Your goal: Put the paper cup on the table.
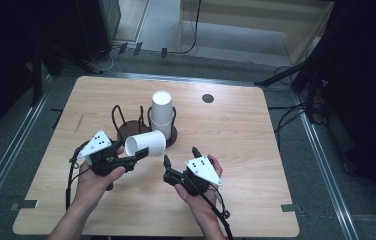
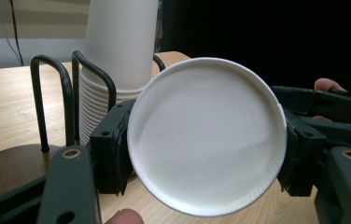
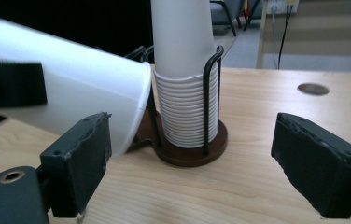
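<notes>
My left gripper [image 1: 135,159] [image 2: 206,156] is shut on a white paper cup [image 1: 145,144] [image 2: 206,135], held on its side above the table with its round bottom facing the left gripper's camera. In the right gripper view this cup [image 3: 71,93] tilts in from the left. Behind it a stack of white cups [image 1: 161,115] [image 2: 113,60] [image 3: 183,79] stands in a black wire holder [image 1: 121,120] on a dark wooden base [image 3: 190,151]. The right gripper [image 1: 181,155] [image 3: 197,163] hovers in front of the holder, open, with nothing between its jaws.
The wooden table [image 1: 236,150] has a round dark hole [image 1: 207,98] [image 3: 312,88] at the back. The holder's left loop section [image 2: 52,93] holds no cups. Dark stands and cables [image 1: 296,75] ring the table on the floor.
</notes>
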Available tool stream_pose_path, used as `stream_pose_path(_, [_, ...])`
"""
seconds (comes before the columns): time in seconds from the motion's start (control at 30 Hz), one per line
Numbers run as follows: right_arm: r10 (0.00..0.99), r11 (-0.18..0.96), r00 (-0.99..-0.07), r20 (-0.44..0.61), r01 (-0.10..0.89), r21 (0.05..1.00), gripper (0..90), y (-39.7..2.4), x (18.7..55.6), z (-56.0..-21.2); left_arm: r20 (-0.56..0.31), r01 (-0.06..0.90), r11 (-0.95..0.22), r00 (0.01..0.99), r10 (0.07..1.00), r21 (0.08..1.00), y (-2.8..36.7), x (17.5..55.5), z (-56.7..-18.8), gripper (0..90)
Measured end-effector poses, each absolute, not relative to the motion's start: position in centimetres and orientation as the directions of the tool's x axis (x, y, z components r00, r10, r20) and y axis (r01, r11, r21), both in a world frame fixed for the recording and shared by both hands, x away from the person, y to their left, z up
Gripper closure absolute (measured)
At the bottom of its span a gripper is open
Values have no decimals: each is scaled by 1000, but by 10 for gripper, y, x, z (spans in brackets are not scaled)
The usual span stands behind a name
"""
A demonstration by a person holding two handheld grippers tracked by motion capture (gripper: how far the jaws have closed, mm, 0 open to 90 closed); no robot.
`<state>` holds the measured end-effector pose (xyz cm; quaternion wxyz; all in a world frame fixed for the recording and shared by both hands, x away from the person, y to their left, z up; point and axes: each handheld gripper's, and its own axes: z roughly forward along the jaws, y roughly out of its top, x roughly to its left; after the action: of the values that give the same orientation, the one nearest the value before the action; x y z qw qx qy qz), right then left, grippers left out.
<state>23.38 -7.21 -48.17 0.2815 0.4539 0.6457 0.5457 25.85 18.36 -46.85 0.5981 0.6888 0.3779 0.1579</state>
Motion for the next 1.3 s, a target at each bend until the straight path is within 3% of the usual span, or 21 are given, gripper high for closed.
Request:
stream_pose_path(0.47, [784, -375, -316, 535, 447, 812, 107, -75, 238, -480, -220, 289, 24, 669, 710, 957, 180, 258, -472, 331])
stream_pose_path(0.5, [744, -417, -312, 591, 474, 775, 37, -77, 238, -480, -218, 284, 27, 670, 710, 959, 180, 258, -473, 330])
stream_pose_path(0.53, [729, -438, -304, 613, 481, 760, 26, -77, 238, -480, -219, 282, 31, 669, 710, 959, 180, 258, -473, 331])
stream_pose_path(0.8, [556, -635, -146, 818, 560, 532, 26, -82, 242, -484, -218, 272, 37, 673, 707, 962, 176, 257, -474, 331])
stream_pose_path(0.97, [487, -705, -63, 871, 560, 434, 17, -82, 242, -486, -215, 268, 37, 674, 707, 963, 175, 257, -475, 330])
stream_pose_path(1.13, [310, -762, 32, 950, 606, 228, 14, -84, 246, -494, -213, 265, 36, 678, 704, 964, 171, 256, -476, 331])
stream_pose_path(1.3, [194, -777, 76, 978, 621, 106, 14, -80, 247, -499, -203, 257, 31, 681, 703, 966, 168, 255, -477, 331])
